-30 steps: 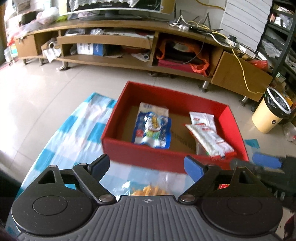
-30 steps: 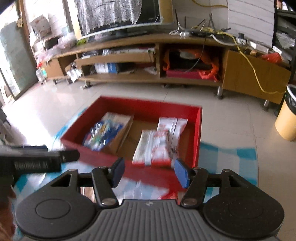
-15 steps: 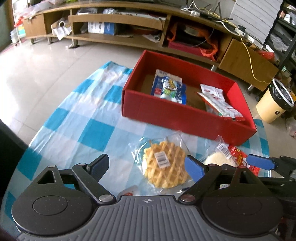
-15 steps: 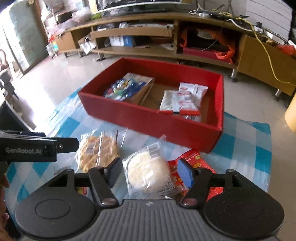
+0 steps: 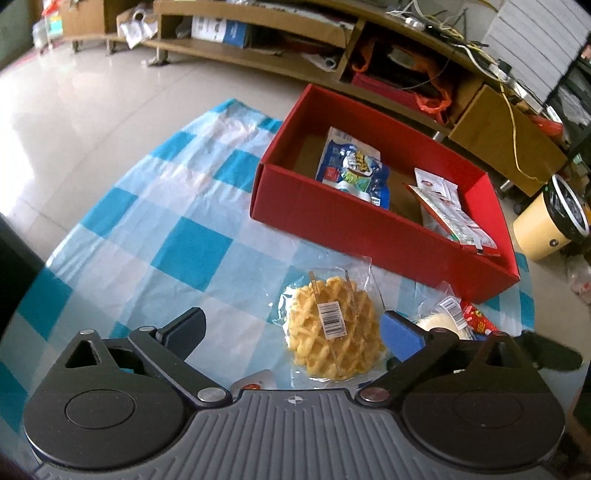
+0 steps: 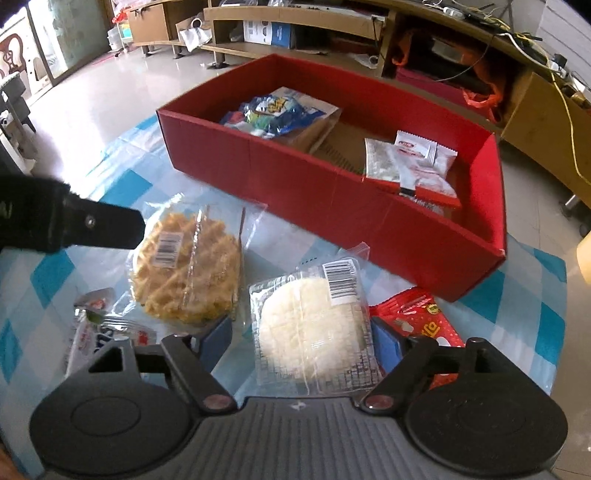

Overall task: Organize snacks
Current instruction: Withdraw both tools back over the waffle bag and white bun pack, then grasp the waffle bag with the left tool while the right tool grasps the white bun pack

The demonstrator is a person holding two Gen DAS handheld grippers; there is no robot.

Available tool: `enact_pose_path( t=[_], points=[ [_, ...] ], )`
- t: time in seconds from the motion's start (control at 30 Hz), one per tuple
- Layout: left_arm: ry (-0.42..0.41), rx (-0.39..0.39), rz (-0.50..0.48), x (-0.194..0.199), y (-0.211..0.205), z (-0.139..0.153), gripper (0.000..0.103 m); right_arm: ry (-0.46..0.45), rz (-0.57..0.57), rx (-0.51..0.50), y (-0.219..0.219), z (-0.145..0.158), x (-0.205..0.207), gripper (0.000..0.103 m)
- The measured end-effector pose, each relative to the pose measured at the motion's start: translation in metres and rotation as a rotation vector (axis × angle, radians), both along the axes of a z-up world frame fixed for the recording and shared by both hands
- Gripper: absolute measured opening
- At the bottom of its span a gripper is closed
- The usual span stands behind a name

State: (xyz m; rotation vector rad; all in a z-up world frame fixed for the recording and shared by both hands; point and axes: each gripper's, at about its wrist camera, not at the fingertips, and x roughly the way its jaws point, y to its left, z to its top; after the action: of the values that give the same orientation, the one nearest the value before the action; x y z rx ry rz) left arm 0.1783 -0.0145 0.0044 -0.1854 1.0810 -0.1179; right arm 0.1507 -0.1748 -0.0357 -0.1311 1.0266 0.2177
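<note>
Beyond both opening, empty claws, left (image 5: 291, 332) and right (image 6: 301, 341), the box (image 6: 332, 199) holds perhaps four packets (image 6: 410, 166).

A red box (image 6: 332, 206) sits upper centre, holding a blue snack bag (image 6: 277, 110) at left and white-red packets (image 6: 413, 166) at right. Below it lie a wrapped yellow waffle (image 6: 184, 273), a white cake (image 6: 306, 328) and a red packet (image 6: 421, 321).

A long low wooden TV stand (image 5: 266, 22) with cluttered shelves lines the far wall above glossy pale floor tiles (image 5: 92, 96)
</note>
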Motion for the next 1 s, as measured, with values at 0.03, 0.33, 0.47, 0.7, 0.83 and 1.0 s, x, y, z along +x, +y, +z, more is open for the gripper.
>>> enact_pose_path(
  t=[0.03,0.33,0.47,0.7,0.83,1.0],
  points=[
    [0.011,-0.008,0.012,0.003,-0.001,-0.003,0.102,0.0,-0.002,-0.002,0.0,-0.002,0.0,0.079],
    [0.064,0.024,0.037,0.017,-0.034,-0.029,0.103,-0.022,0.006,0.006,0.0,-0.005,-0.011,0.059],
    [0.092,0.068,0.025,0.019,-0.049,-0.041,0.103,-0.001,0.011,0.015,-0.001,-0.004,-0.017,0.058],
    [0.127,0.065,0.061,0.029,-0.047,-0.054,0.103,0.01,-0.041,0.043,-0.014,0.011,-0.047,0.058],
    [0.113,0.159,-0.03,0.022,-0.062,-0.057,0.101,0.027,-0.069,0.049,-0.018,0.009,-0.072,0.058],
    [0.093,0.189,-0.118,0.005,-0.061,-0.053,0.092,0.036,-0.088,0.048,-0.019,-0.001,-0.086,0.058]
  ],
)
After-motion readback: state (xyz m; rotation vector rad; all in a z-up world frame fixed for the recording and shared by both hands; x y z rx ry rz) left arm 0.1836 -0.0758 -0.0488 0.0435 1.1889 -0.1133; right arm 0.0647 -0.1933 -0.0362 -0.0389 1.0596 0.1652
